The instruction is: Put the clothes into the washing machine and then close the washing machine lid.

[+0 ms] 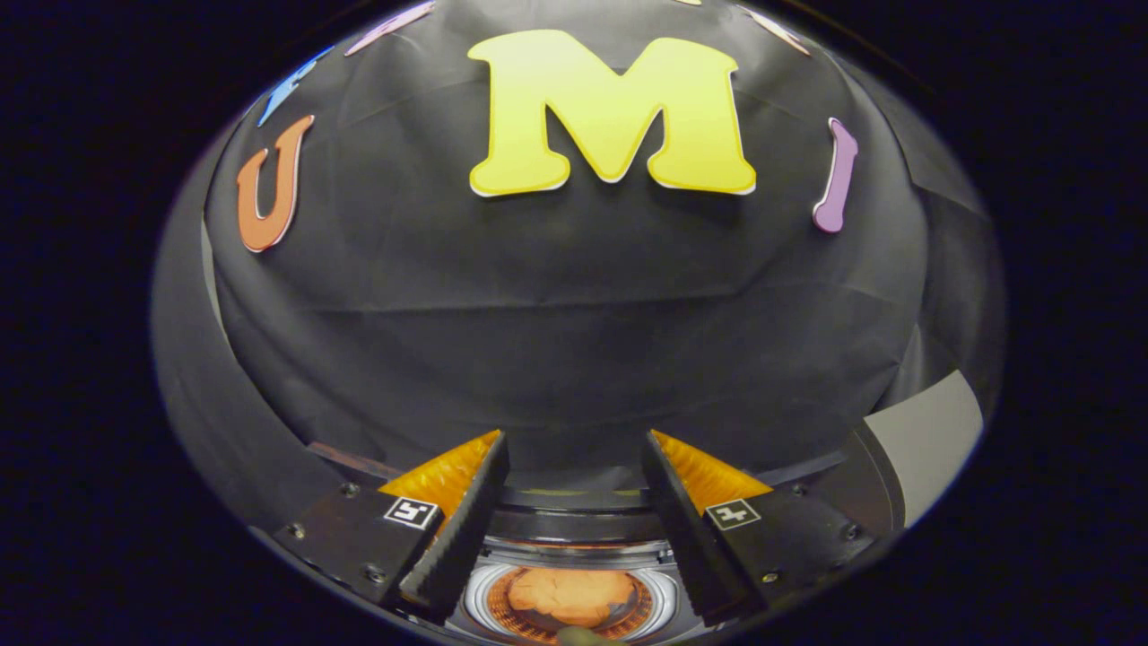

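Gripper (pixel 574 458) held above the washing machine drum (pixel 574 599), fingers spread wide and grasping nothing; the orange clothes (pixel 572 596) lie bunched inside the drum, below and between the fingers. Right of the drum, a grey panel (pixel 928 440), possibly the raised lid, stands well apart. Risk: the gripper sits high and points at the wall, so the panel could easily be missed or merely clipped.

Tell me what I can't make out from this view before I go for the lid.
- Washing machine lid: which part it is and its state, unclear in the gripper view.
- Drum: sides cut off by the open fingers.
- Orange clothes: near edge cut off; how they sit in the drum unclear.
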The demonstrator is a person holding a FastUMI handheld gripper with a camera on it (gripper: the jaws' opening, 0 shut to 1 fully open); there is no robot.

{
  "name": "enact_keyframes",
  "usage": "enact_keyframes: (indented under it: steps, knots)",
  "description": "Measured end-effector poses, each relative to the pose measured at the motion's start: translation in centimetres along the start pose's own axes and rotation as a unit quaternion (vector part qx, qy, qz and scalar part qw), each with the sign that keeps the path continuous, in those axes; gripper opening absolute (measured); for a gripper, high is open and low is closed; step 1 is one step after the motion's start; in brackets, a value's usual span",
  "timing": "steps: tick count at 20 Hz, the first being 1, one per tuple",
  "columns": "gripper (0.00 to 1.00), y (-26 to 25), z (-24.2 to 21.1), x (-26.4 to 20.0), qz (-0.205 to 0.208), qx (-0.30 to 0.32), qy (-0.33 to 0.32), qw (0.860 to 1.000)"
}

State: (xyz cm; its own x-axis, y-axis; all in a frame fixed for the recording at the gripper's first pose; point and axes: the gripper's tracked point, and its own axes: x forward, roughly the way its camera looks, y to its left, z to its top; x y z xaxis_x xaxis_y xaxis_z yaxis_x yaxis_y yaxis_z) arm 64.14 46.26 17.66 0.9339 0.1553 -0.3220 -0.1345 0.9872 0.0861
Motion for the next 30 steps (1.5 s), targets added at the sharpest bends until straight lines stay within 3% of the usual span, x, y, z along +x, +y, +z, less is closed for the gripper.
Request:
enact_keyframes:
  steps: [10, 23, 30]
  knots:
    - [0.94, 0.1, -3.0, -4.5, 0.011, -0.009, -0.019, 1.000]
    - [0.93, 0.4, -8.6, -8.9, 0.013, -0.013, 0.010, 1.000]
    - [0.93, 0.0, -14.5, -9.1, 0.014, -0.029, 0.085, 0.996]
